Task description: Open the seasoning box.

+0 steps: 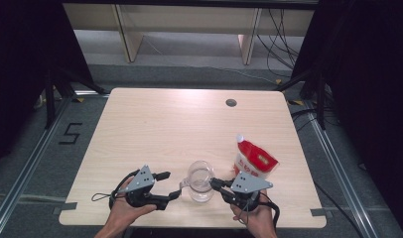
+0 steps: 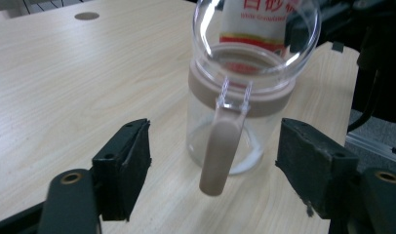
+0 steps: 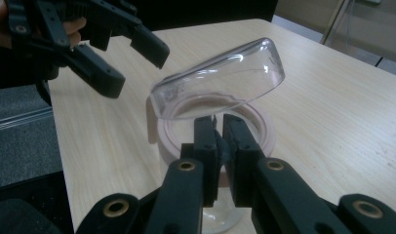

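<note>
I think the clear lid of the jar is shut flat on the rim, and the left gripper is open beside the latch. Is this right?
Not quite. The lid is not shut: it is tipped up above the jar rim, as the right gripper view shows. The rest holds: the left gripper is open, its jaws on either side of the latch.

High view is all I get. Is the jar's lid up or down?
Observer: Up. The clear lid is tilted open above the jar.
Operator: Left gripper on the latch?
Observer: No. The left gripper is open, and the beige latch tab hangs between its jaws, untouched.
Operator: And the right?
Observer: The right gripper is shut on the near side of the jar's beige collar.
</note>
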A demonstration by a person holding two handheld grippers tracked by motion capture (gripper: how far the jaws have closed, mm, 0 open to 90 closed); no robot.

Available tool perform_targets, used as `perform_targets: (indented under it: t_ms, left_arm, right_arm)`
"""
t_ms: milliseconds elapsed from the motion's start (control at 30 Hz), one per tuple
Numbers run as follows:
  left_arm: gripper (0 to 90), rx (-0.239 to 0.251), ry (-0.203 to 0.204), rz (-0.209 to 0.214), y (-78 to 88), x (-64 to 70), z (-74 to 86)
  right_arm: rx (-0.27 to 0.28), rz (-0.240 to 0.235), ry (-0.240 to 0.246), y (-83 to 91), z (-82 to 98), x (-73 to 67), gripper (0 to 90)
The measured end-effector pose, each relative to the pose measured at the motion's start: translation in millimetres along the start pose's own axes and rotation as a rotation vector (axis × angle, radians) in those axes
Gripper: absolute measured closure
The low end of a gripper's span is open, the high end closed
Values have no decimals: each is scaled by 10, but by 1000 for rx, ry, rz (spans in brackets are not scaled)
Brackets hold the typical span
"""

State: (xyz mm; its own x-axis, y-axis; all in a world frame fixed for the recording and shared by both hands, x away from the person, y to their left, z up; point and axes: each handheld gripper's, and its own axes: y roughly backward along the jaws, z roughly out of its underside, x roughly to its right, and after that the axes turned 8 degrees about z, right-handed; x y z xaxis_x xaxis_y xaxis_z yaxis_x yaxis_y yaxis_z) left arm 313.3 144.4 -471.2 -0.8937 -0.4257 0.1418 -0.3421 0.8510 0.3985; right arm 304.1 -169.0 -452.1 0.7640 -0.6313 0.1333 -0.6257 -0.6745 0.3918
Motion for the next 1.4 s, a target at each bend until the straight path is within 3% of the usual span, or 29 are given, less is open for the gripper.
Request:
perform_targets:
  t_ms: [33,167,200,333,367,467,533,567,667,933,1000,1067,1167,1200,1300,1333,1400]
  left_arm:
    - [270,7,32,-8,-4,20,27]
    - [250,-29,1,-29,26,6,95]
    - [243,-32,30,-37,31,14,117]
    - [226,-28,50,-49,52,-9,156]
    - [216,-36,36,-50,68,-30,166]
    - [208,-33,59,-63,83,-32,197]
    - [206,-36,45,-67,92,-42,210]
    - [202,-40,57,-69,94,-41,221]
    - [194,-48,29,-68,102,-56,227]
    - [184,-55,35,-68,105,-41,250]
    - [184,-77,15,-73,122,-56,250]
    - [184,-58,38,-66,113,-43,255]
    - [184,-51,40,-65,109,-41,258]
    - [184,-63,31,-68,116,-47,258]
    - [184,-64,33,-68,110,-46,261]
    - [184,-53,62,-62,97,-29,270]
    - [184,-60,56,-65,98,-33,272]
  right_arm:
    - [10,2,-2,-8,-6,-9,850]
    - [11,-8,4,-11,-40,-34,849]
    - [15,-12,6,-18,-49,-43,849]
    - [27,-14,12,-40,-75,-78,849]
    - [26,-18,11,-41,-96,-96,849]
    - [34,-13,13,-50,-119,-118,849]
    - [39,-14,13,-55,-131,-129,849]
    - [47,-8,9,-65,-132,-141,849]
    - [50,-17,14,-85,-148,-157,849]
    - [53,-35,27,-122,-196,-206,848]
    - [60,-31,23,-138,-204,-221,848]
    - [61,-42,27,-146,-214,-231,848]
    - [65,-42,35,-149,-228,-239,848]
    - [66,-36,15,-154,-227,-257,847]
    - [63,-52,35,-163,-240,-258,846]
    - [61,-54,35,-165,-242,-263,846]
    - [61,-56,33,-169,-244,-267,845]
